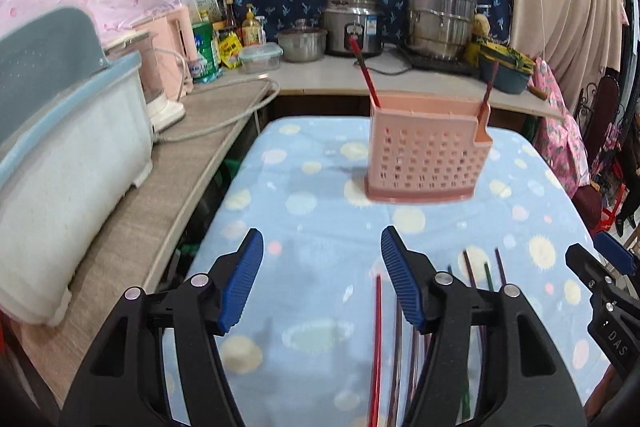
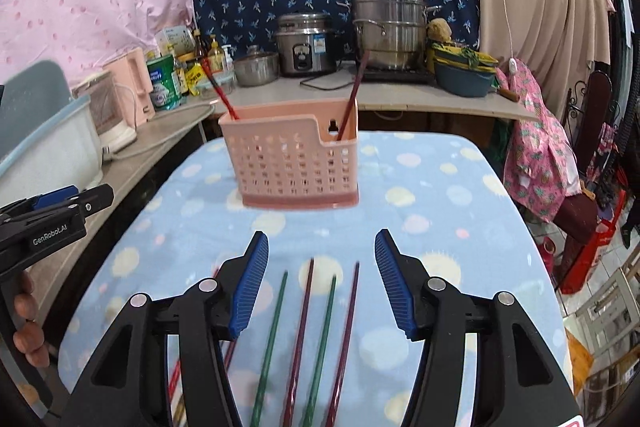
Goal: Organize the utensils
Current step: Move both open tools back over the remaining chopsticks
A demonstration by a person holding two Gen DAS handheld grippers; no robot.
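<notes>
**Chopsticks await sorting into pink holder**

Both hand-held grippers, left (image 1: 322,281) and right (image 2: 321,283), hover with jaws apart and empty over loose chopsticks (image 2: 308,339) lying before the pink utensil holder (image 2: 294,163); pinching one stick likely comes next.

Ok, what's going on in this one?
A person is sorting chopsticks into a pink holder on a blue spotted cloth, one gripper in each hand. Two reddish chopsticks already stand in the holder. Green and maroon ones lie on the cloth in front of the right gripper. Both it and the left gripper are open and empty.
</notes>
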